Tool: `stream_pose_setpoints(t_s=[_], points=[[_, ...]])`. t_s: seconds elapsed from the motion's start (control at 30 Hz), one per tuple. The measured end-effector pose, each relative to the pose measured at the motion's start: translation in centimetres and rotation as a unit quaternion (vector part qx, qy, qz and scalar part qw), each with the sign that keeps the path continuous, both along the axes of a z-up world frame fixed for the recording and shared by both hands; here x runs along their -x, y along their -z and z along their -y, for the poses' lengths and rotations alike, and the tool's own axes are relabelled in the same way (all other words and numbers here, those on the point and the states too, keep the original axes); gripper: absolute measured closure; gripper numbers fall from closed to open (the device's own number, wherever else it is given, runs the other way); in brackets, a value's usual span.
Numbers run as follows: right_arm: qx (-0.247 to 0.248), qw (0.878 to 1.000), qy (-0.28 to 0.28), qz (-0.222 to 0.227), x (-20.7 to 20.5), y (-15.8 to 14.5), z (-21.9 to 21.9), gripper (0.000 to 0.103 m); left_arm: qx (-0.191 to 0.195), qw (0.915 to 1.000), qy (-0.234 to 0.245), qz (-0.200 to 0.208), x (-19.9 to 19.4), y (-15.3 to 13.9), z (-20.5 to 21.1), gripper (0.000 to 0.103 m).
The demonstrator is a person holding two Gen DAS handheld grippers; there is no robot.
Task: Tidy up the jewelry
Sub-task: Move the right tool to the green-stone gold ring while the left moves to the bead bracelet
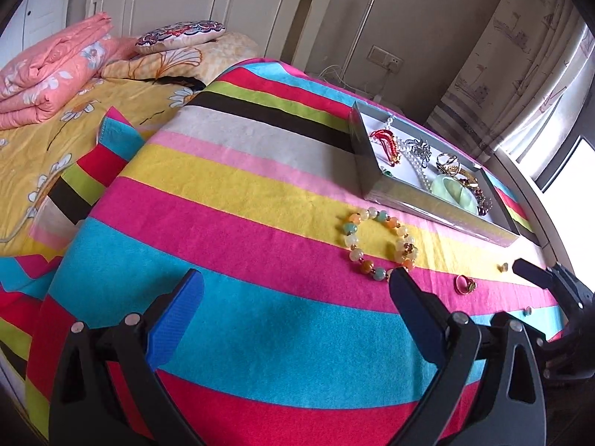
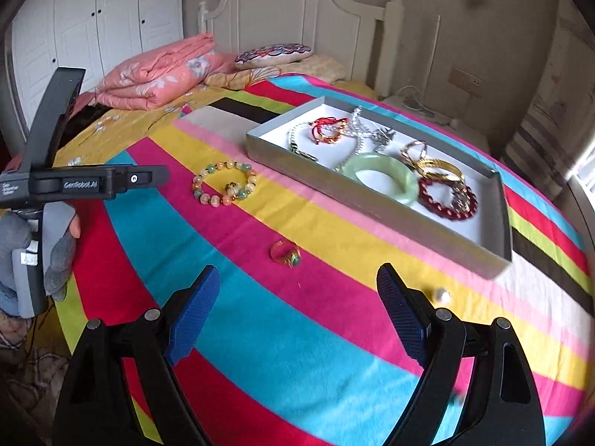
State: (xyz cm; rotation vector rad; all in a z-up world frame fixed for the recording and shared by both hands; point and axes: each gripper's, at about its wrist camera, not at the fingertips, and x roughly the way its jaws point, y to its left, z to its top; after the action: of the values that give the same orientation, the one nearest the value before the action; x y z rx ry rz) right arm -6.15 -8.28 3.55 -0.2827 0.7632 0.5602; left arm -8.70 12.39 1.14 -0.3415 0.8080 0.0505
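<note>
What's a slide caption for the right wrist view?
Open right gripper above striped cloth, gold ring ahead, beaded bracelet beyond, grey tray holding sorted jewelry.

Two wrist fisheyes angled down, near, sharing grey tray [image 1: 405,193] and beaded bracelet [image 2: 224,183]

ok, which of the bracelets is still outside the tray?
The pastel beaded bracelet, yellow, orange and green beads, lying alone on the striped cloth. The green jade bangle and dark red bead bracelet sit inside the grey tray.
</note>
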Motion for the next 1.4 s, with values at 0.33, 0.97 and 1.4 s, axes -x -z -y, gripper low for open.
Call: stream_pose_setpoints(t_s=[0.33, 0.97, 1.4], points=[[-0.009, 1.0, 0.008, -0.02, -2.9, 0.5, -2.6, 0.02, 0.001, 1.0, 0.003, -0.003, -0.1, 0.1, 0.1, 0.004], [0.016, 0.999, -0.01, -0.04, -3.1, 2.3, -3.9, 0.044, 0.013, 0.9998, 0.011, 0.005, -0.1, 0.2, 0.0, 0.004], [0.006, 0.999, -0.019, -0.046, -2.1, 2.2, -2.9, 0.072, 0.021, 0.9996, 0.017, 0.009, 0.1, 0.1, 0.0, 0.004]])
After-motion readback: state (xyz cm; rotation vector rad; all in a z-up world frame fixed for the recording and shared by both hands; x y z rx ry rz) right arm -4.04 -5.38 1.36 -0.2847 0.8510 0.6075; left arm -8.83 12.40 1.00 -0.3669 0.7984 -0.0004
